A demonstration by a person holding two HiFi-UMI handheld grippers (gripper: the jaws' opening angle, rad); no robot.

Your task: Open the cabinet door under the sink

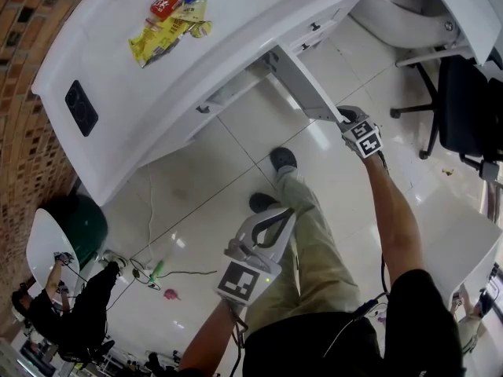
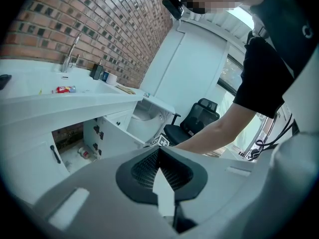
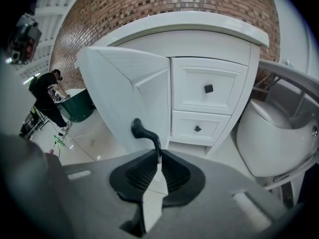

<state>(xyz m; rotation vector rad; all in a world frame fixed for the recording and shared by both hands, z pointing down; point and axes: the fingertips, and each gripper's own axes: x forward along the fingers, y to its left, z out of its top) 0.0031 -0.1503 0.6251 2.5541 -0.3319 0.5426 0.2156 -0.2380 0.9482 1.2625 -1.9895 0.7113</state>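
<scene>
Head view: the cabinet door [image 1: 302, 85] stands swung well out from under the bench [image 1: 141, 93] edge, with the right gripper [image 1: 347, 118] at its outer end. Left gripper view: the left gripper [image 2: 158, 151] has its jaws closed on nothing. Right gripper view: the jaws clamp the black handle [image 3: 143, 132], and the opening looks nearly done.

The cabinet door [image 3: 124, 93] was white, its handle [image 3: 143, 132] black. Red-brown brick patterned the wall [image 3: 169, 4]; the floor tiles [image 1: 196, 187] were off-white.

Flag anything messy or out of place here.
Snack packets lie scattered on the white counter, and loose cables trail across the tiled floor beside it. Nothing looks broken or spilled.
</scene>
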